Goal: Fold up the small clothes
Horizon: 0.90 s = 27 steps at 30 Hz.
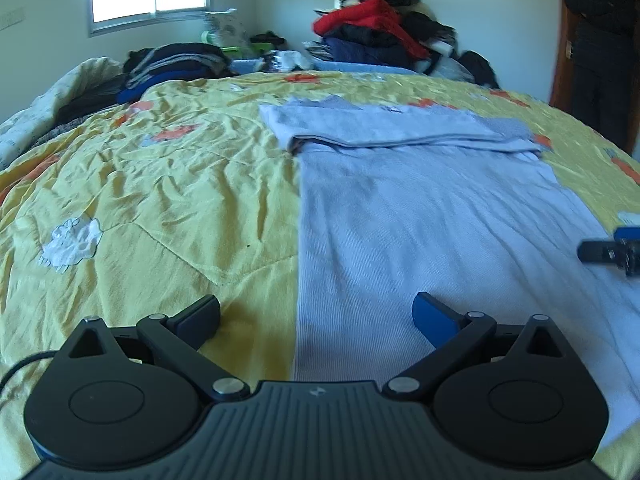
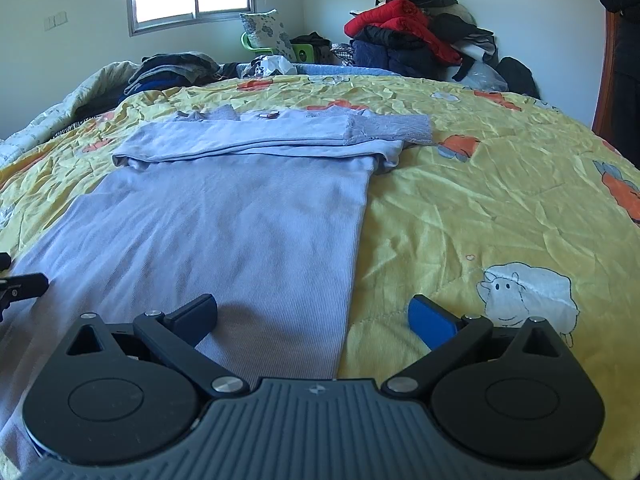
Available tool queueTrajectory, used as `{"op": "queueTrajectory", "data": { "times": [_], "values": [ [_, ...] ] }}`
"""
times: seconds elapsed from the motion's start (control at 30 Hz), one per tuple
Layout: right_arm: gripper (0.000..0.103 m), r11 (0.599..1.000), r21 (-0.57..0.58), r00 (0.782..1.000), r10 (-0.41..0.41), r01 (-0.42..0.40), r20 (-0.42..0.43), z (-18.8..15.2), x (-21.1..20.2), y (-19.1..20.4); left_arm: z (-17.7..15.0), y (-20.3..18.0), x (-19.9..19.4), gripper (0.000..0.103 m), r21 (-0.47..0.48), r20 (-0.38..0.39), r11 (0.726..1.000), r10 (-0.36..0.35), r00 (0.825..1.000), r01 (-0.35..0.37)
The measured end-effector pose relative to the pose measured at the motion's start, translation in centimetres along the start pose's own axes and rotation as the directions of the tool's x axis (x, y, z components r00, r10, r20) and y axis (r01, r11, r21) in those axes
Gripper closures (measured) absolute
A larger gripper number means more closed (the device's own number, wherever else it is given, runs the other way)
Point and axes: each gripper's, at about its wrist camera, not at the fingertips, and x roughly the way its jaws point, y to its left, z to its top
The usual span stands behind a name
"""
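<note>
A pale lavender long-sleeved top (image 1: 432, 208) lies flat on the yellow quilt (image 1: 160, 184), its sleeves folded across the far end. My left gripper (image 1: 316, 316) is open and empty, straddling the top's left edge near its hem. My right gripper (image 2: 314, 314) is open and empty, straddling the top's (image 2: 224, 224) right edge near the hem. The right gripper's tip shows at the right edge of the left wrist view (image 1: 608, 254), and the left gripper's tip shows at the left edge of the right wrist view (image 2: 20, 286).
Stacks of dark folded clothes (image 1: 172, 64) sit at the bed's far left. A heap of red and dark jackets (image 2: 408, 36) is piled at the far wall. A person in black (image 1: 604, 52) stands by the wooden door at the right.
</note>
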Motion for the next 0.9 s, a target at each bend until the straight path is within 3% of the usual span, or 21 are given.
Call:
{"op": "queueTrajectory", "data": {
  "times": [0.17, 0.27, 0.37, 0.47, 0.53, 0.57, 0.63, 0.7, 0.77, 0.83, 0.9],
  "values": [
    [0.0, 0.999, 0.01, 0.999, 0.04, -0.04, -0.013, -0.1, -0.6, -0.5, -0.2, 1.6, -1.6, 0.0, 0.034, -0.061, 0.989, -0.145, 0.988, 0.147],
    [0.0, 0.99, -0.002, 0.99, 0.139, -0.139, -0.013, -0.6, -1.7, -1.2, -0.4, 2.2, -2.5, 0.0, 0.069, -0.111, 0.969, -0.228, 0.967, 0.237],
    [0.0, 0.968, 0.023, 0.968, 0.25, -0.25, -0.012, -1.0, -2.7, -2.4, -0.6, 2.5, -3.2, 0.0, 0.093, -0.155, 0.94, -0.311, 0.938, 0.328],
    [0.002, 0.935, 0.09, 0.938, 0.346, -0.343, -0.016, -1.2, -3.6, -3.9, -0.9, 3.0, -3.3, 0.0, 0.044, -0.168, 0.914, -0.392, 0.905, 0.404],
    [0.003, 0.914, 0.146, 0.923, 0.384, -0.378, -0.015, -0.9, -4.1, -5.1, -0.7, 3.6, -3.2, 0.0, -0.002, -0.167, 0.907, -0.415, 0.894, 0.42],
    [0.003, 0.909, 0.18, 0.924, 0.383, -0.377, -0.002, -0.7, -4.4, -6.0, -0.6, 3.8, -3.1, 0.0, -0.024, -0.168, 0.901, -0.431, 0.887, 0.433],
    [0.002, 0.906, 0.28, 0.948, 0.309, -0.317, 0.072, -0.3, -5.4, -8.5, -0.4, 4.3, -2.9, 0.0, -0.056, -0.174, 0.889, -0.458, 0.872, 0.455],
    [0.003, 0.873, 0.39, 0.956, 0.256, -0.293, 0.144, 0.0, -6.7, -10.8, -0.3, 4.7, -3.0, 0.0, -0.087, -0.171, 0.878, -0.479, 0.861, 0.472],
    [0.002, 0.848, 0.372, 0.926, 0.338, -0.377, 0.168, 0.2, -7.6, -11.4, -0.4, 5.3, -3.0, 0.0, -0.13, -0.164, 0.861, -0.508, 0.846, 0.492],
    [0.003, 0.846, 0.322, 0.905, 0.408, -0.424, 0.121, 0.2, -8.0, -10.5, -0.3, 5.7, -2.9, 0.0, -0.171, -0.16, 0.843, -0.535, 0.83, 0.51],
    [0.005, 0.832, 0.316, 0.885, 0.462, -0.456, 0.061, -0.2, -7.8, -9.6, -0.3, 6.0, -2.7, 0.0, -0.216, -0.16, 0.81, -0.581, 0.798, 0.546]
  ]
}}
